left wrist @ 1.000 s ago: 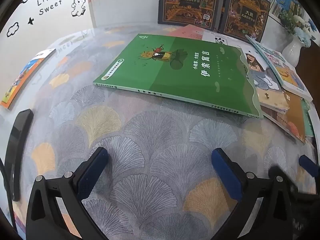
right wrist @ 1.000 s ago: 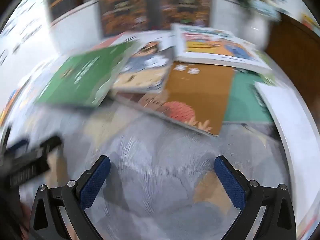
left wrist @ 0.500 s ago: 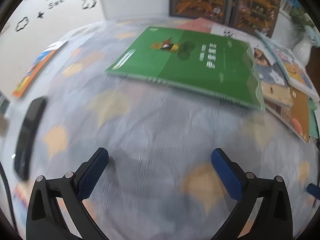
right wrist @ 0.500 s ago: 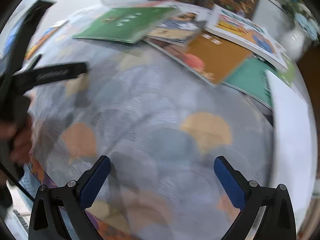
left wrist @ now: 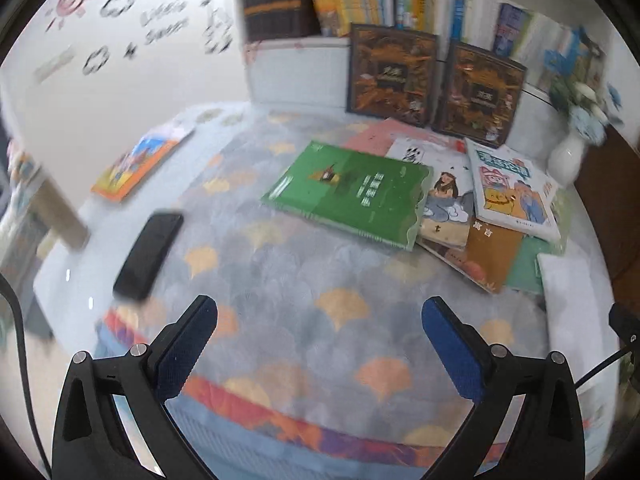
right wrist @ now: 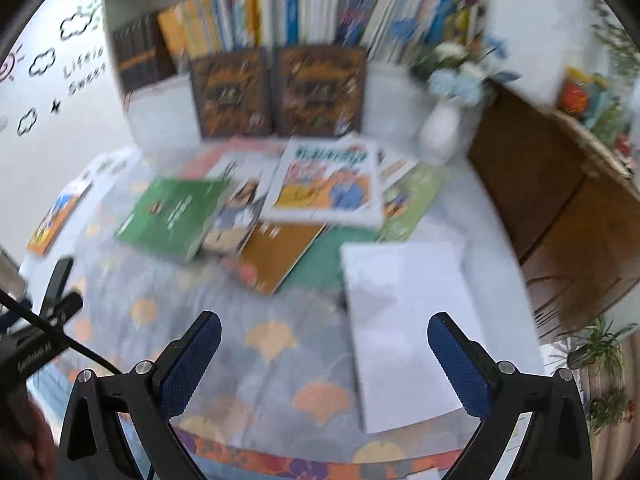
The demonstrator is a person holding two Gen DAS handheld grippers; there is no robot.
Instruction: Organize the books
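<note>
Since no book is held and both tools hang back over the bench (left wrist: 280,288), I judge that the sorting is between picks. The books (right wrist: 320,184) lie in an overlapping heap at the far side, under the shelf (right wrist: 280,20). The next move needs a reach to one edge, perhaps the green book (left wrist: 352,196). The left gripper (left wrist: 320,344) and right gripper (right wrist: 324,356) have jaws wide apart, touching nothing.

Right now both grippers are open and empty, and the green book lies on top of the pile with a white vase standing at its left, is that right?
Nearly. Both the left gripper and right gripper are open and empty, and the green book lies on the pile, but the white vase stands far to its right, as the left wrist view shows.
</note>
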